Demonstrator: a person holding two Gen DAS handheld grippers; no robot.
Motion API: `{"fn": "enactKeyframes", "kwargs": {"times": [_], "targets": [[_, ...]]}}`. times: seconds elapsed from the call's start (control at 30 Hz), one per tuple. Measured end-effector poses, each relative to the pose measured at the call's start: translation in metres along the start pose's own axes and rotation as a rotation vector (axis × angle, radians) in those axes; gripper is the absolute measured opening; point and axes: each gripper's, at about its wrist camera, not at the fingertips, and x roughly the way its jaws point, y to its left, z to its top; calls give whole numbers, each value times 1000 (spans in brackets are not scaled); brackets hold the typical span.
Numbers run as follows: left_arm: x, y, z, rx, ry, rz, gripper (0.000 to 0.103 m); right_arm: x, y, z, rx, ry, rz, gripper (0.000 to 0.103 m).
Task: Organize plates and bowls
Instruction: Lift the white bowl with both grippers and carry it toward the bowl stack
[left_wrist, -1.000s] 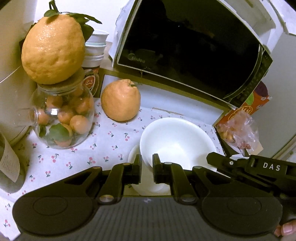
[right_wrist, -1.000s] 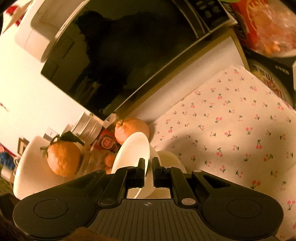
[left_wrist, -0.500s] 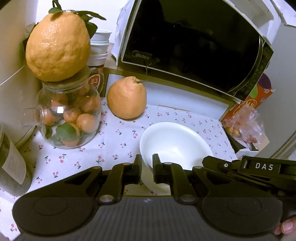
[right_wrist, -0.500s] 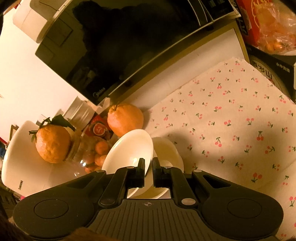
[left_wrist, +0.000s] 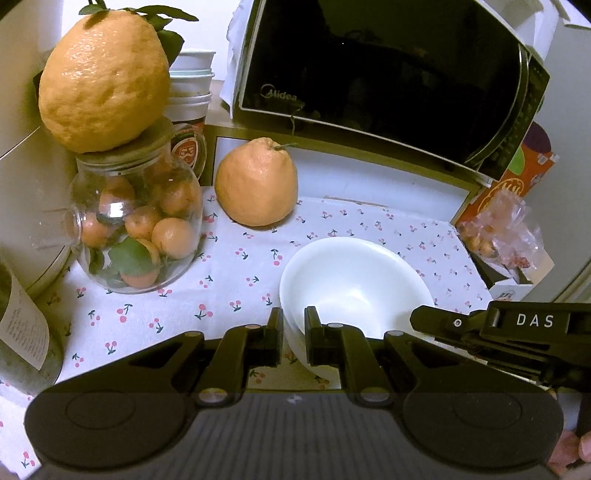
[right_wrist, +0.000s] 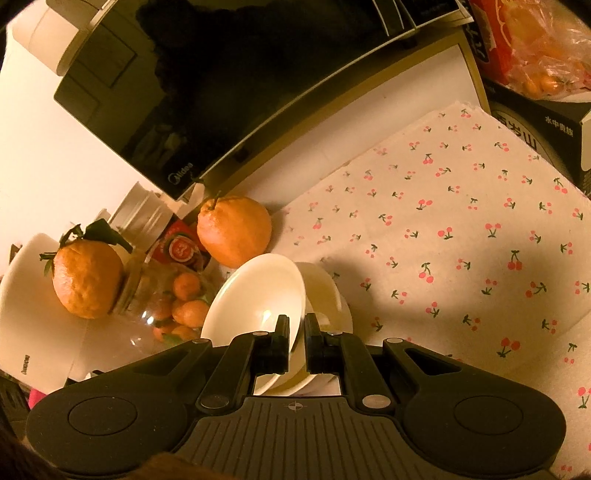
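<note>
Since a second ago the top bowl (right_wrist: 258, 295) has tipped down from near upright, and now leans at a slant into the lower bowl (right_wrist: 325, 291) on the cherry-print cloth (right_wrist: 461, 229).

Both claws are clenched on white bowl rims: the right gripper (right_wrist: 296, 334) pinches the tilted top bowl's rim, while the left gripper (left_wrist: 293, 325) pinches the near rim of the stack at its 8 o'clock edge. In the left view the right gripper, marked "DAS", reaches in from 3 o'clock, with fingertips (left_wrist: 576, 452) of a person's hand at the lower right corner. Both grippers point downward at a slant.

Two bowls are clearly told apart; whether a plate lies under them I cannot tell.

At 12 o'clock stands a black microwave (left_wrist: 388, 66) reading "Midea". At 11 o'clock sits one large orange (left_wrist: 256, 182); at 9 o'clock a glass jar (left_wrist: 136, 221) of small oranges carries a second large orange (left_wrist: 105, 74) on its lid. A fruit bag (left_wrist: 498, 236) lies at 2 o'clock.
</note>
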Motion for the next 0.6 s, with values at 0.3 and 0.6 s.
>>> {"fn": "enactKeyframes", "kwargs": {"times": [0.3, 0.6], "targets": [[5, -5, -4, 37, -1, 19, 10, 4, 0, -2, -28, 4, -29, 9], [9, -4, -5, 41, 15, 22, 11, 6, 2, -4, -57, 3, -51, 9]]}}
